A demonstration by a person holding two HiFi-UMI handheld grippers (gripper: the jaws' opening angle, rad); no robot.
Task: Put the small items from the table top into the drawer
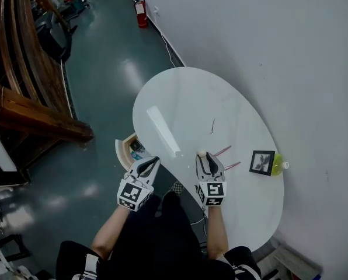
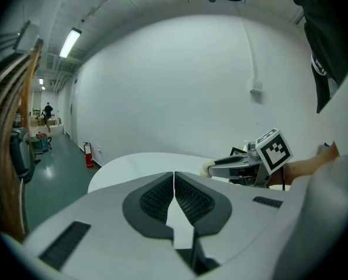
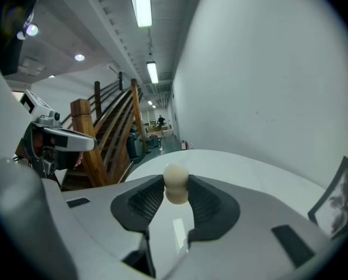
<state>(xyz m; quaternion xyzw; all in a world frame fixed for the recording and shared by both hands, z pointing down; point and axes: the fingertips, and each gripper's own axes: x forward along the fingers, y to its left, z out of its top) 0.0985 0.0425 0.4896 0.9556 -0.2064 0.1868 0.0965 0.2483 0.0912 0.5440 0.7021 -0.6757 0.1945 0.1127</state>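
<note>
Head view: my right gripper [image 1: 203, 156] stood over the near edge of the table [image 1: 185, 92], with a cream item [image 1: 201, 153] at its tips. The open drawer [image 1: 127, 150] lay to the left of that gripper, at the table's near-left edge. My left gripper [image 1: 154, 161] hung just beside the drawer and between the two, so the left hand was the nearer one, but the load was in the right. Two pink sticks [image 1: 223, 151] lay on the table just right of the right gripper. The drawer possibly held items already; the view was too small to confirm.

Left gripper view: the jaws were closed together, pad against pad, with nothing between them.

Right gripper view: the jaws stood fairly wide and pressed on the cream item from both sides. The item was a small two-lobed lump, its long axis upright, gripped at the pad tips.
</note>
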